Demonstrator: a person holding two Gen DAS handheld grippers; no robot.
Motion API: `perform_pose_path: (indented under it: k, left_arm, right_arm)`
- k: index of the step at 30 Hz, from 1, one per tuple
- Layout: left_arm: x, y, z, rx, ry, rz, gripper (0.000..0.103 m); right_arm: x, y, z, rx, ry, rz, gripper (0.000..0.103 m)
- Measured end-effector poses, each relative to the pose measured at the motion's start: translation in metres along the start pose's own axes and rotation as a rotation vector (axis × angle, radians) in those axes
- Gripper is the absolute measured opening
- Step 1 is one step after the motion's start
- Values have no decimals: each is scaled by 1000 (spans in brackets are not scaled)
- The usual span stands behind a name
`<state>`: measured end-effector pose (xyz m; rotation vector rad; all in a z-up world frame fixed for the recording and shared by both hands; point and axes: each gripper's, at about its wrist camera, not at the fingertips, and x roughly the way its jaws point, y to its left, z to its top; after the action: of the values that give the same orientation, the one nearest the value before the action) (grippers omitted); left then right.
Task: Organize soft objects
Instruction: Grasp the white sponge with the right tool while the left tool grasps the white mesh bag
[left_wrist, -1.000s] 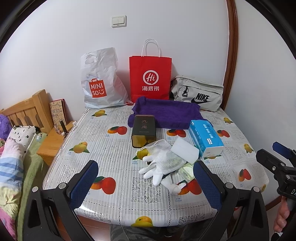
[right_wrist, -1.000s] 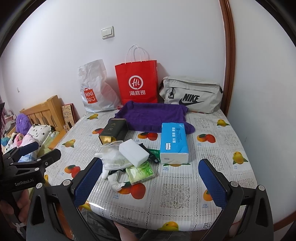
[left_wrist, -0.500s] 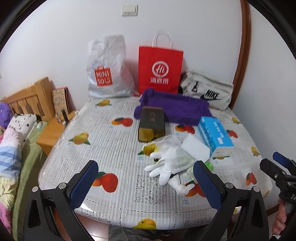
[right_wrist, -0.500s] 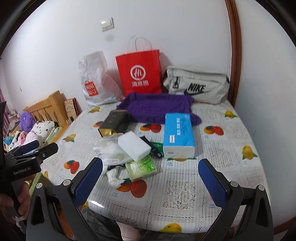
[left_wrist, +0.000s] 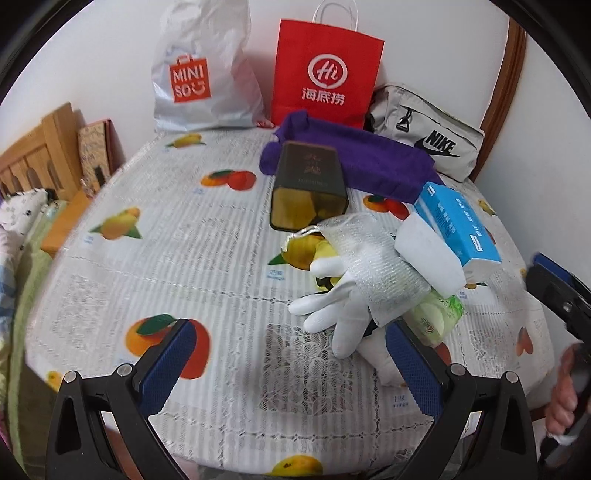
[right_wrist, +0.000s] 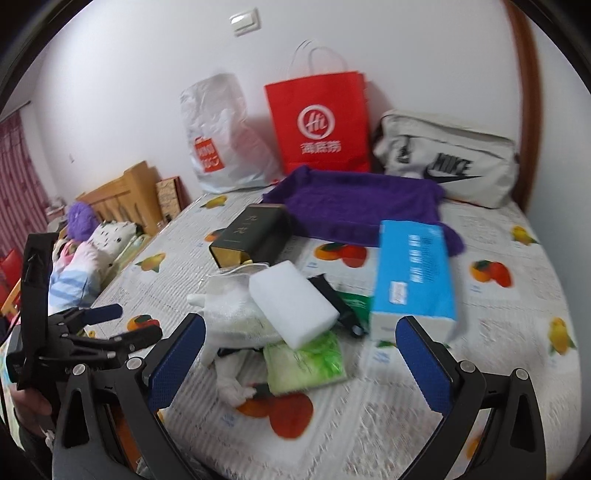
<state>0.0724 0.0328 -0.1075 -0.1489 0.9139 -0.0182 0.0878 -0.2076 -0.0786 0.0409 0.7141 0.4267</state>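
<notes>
A pile of soft things lies mid-table: white gloves (left_wrist: 332, 314) (right_wrist: 229, 384), a mesh pouch (left_wrist: 369, 258) (right_wrist: 236, 306), a white sponge block (left_wrist: 428, 254) (right_wrist: 291, 306), a green tissue pack (left_wrist: 436, 317) (right_wrist: 306, 363) and a blue tissue box (left_wrist: 458, 225) (right_wrist: 413, 273). A purple towel (left_wrist: 362, 162) (right_wrist: 362, 203) lies behind them. My left gripper (left_wrist: 288, 365) is open and empty, just short of the gloves. My right gripper (right_wrist: 301, 363) is open and empty over the front of the pile.
A dark tin box (left_wrist: 310, 184) (right_wrist: 251, 236) lies on its side beside the towel. A white Miniso bag (left_wrist: 199, 74), a red paper bag (left_wrist: 328, 74) and a grey Nike bag (left_wrist: 428, 136) stand against the back wall. A wooden bed frame (left_wrist: 37, 147) is at left.
Both grippers have moved forward and down toward the pile, which now looks much larger. Both stay open; nothing on the table has moved.
</notes>
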Motion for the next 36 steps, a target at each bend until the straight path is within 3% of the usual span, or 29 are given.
perform_pose_path:
  k: [7,12,19,22,23,24,29,36]
  left_arm:
    - [24,13,2,-20,29,-17,103]
    - [40,26,7,-82,85,-75,103]
    - [45,28,10,-59,87,-75,103]
    - [47,27,13,-54,99,-81,103]
    - [48,25,14,-50,99,-79,103]
    - [47,25,14,-48,93,-75,103]
    - [38,17,20,6,18,-49,103]
    - [37,-4,26,54,17,-74,103]
  right_arm:
    - [55,11,11,-106,57,24,101]
    - [78,4,17,-87,102,52,101]
    - [107,4,14,-108,168,51,100]
    - [119,1,12,-104,206,86,80]
    - [121,0,12,-104,216,96,70]
    - [122,0,11,-108,224,111,69]
    - [101,-3,10,-100,153,122,67]
    - [67,-26,9,-24,90,98,67]
